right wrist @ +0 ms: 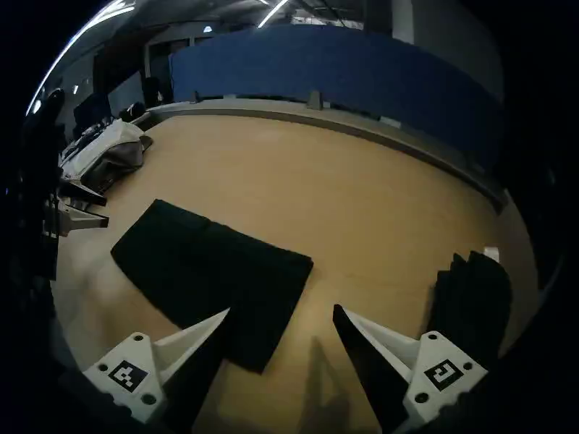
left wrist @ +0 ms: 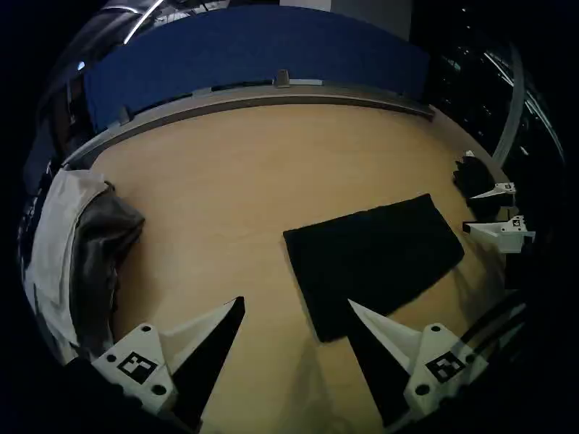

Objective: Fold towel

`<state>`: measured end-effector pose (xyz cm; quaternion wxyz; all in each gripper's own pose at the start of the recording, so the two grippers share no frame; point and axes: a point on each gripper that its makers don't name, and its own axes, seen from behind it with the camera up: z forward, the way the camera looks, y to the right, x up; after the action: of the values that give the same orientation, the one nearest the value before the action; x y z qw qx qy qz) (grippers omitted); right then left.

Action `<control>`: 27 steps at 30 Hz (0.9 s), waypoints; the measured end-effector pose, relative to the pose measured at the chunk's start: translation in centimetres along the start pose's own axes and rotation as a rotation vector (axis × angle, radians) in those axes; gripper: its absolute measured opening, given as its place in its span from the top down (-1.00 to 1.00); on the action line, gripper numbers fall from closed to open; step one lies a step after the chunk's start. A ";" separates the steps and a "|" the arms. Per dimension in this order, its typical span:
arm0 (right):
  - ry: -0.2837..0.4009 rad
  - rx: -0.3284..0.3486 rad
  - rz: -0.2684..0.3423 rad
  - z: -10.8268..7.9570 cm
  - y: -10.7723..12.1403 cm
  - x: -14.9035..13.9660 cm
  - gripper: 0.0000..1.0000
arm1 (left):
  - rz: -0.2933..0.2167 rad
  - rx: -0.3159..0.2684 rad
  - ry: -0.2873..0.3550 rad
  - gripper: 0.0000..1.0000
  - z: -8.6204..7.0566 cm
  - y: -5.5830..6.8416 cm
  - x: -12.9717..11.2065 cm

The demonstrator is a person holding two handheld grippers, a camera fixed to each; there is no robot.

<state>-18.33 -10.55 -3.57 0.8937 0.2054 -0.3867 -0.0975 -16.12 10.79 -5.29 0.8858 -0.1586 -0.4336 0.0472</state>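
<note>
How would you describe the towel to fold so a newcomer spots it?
On the wooden table before the blue partition, the black towel lies near the middle. Unlike the grey-and-white heap and the dark folded stack at the edges, it lies alone and flat.

Open wood in the middle, clutter at the rims.

We find the light wooden tabletop (left wrist: 239, 181) bare from the flat black rectangular towel (left wrist: 373, 257) to the blue fabric partition (left wrist: 253, 50) that walls off the far edge. At the left rim a heaped pile of grey and white cloth (left wrist: 87, 253) blocks the way. Near the right rim a stack of folded black cloths (right wrist: 470, 304) stands apart from the towel, with a strip of bare wood between them. The towel itself lies flat and low. Our left gripper (left wrist: 296, 299) and right gripper (right wrist: 282, 308) flank it, fingers spread with nothing between them.
</note>
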 end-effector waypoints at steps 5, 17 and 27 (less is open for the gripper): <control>-0.021 0.021 0.001 -0.7 -1.1 -1.6 -1.00 | -0.007 -0.003 -0.010 -0.91 -1.3 0.6 -1.8; -0.063 0.045 -0.015 -0.7 -2.0 -3.8 -0.72 | -0.033 -0.005 -0.015 -0.91 -2.2 1.1 -3.0; -0.104 0.078 -0.005 -0.5 -3.0 -5.5 -0.23 | -0.035 -0.004 -0.011 -0.91 -2.3 0.9 -3.0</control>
<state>-21.75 -11.32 -8.77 0.8635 0.2358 -0.4356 -0.0951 -16.08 10.45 -9.17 0.8837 -0.1524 -0.4414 0.0319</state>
